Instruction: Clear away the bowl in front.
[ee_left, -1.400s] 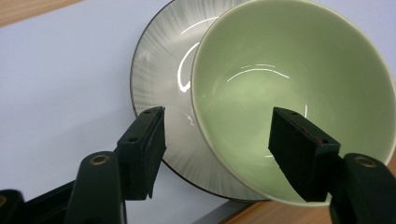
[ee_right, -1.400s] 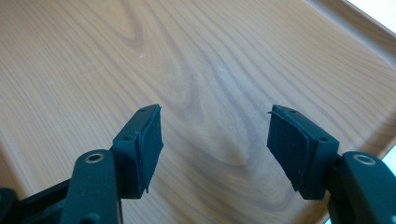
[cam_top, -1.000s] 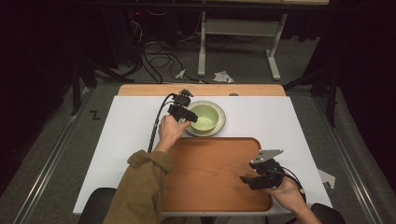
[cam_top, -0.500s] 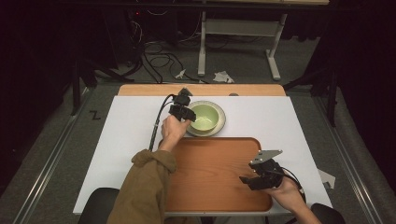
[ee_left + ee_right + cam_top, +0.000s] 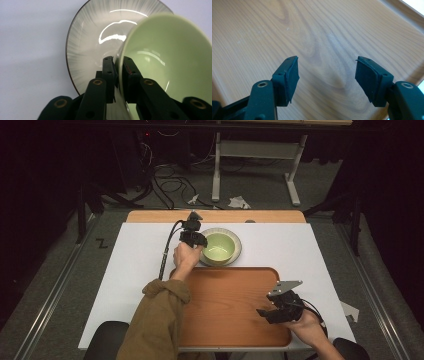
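We see the left gripper [image 5: 196, 239] clamping the green bowl's [image 5: 220, 247] rim, bowl on a plate [image 5: 85, 50] beyond the tray [image 5: 225, 320]; right gripper [image 5: 274, 310], jaws wide, over the tray.

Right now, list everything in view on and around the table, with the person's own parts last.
green bowl: one, pale green, sitting in the plate, rim pinched by the left hand-held gripper
plate: one, grey-white with a dark rim, on the white table top beyond the tray
wooden tray: one, reddish brown, at the near edge of the table
table: one, white top with a wooden strip at the far edge
cables: several, dark, on the floor behind the table
left hand-held gripper: one, black, shut on the bowl's rim
right hand-held gripper: one, black, open above the tray
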Tool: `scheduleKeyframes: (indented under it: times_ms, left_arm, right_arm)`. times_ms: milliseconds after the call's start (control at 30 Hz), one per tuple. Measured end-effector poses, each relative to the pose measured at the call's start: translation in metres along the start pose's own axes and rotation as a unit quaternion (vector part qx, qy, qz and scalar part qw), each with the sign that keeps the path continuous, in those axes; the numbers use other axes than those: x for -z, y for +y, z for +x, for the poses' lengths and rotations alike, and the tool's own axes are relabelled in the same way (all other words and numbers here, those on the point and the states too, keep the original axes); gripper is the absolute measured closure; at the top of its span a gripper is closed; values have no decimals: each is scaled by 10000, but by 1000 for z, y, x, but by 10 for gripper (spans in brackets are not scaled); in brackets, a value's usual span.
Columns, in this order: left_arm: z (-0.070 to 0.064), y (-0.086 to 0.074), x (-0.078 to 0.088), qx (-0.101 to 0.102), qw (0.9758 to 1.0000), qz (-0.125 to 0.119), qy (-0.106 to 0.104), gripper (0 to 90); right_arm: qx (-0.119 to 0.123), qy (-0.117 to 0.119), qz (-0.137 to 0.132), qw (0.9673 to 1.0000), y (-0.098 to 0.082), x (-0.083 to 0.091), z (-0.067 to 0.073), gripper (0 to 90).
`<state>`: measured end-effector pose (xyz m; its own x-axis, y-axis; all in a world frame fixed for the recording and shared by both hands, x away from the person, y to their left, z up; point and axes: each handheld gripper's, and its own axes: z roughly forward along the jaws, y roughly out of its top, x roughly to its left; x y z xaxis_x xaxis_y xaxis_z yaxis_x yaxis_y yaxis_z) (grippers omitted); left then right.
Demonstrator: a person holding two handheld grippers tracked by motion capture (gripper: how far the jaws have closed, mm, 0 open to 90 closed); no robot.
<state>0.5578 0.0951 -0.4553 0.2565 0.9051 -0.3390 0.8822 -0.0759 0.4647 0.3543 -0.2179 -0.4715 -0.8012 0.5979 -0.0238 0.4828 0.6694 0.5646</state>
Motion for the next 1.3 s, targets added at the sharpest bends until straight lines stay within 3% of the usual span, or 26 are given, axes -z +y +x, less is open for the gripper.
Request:
scheduleKeyframes:
  times_ms: [33,67,333,500,1067,1300]
  left_arm:
    - [-1,0,1,17,10000,-32,-42,821]
    - [-3,1,3,-93,9999,-44,23,822]
    - [-4,0,9,-157,9998,-120,-13,817]
    - [-5,1,18,-152,9994,-242,-208,817]
    - [-16,-6,49,-604,9965,-333,-483,817]
    - [-26,-11,61,-874,9940,-392,-530,817]
  right_arm:
    - [-2,-3,3,10000,0,0,0,356]
    - [-5,-3,3,10000,0,0,-1,356]
    - [21,-2,1,10000,0,0,0,356]
    - [25,-2,-3,10000,0,0,0,356]
    - [37,-11,-9,10000,0,-1,-1,355]
    - [52,-36,-3,10000,0,-1,-1,356]
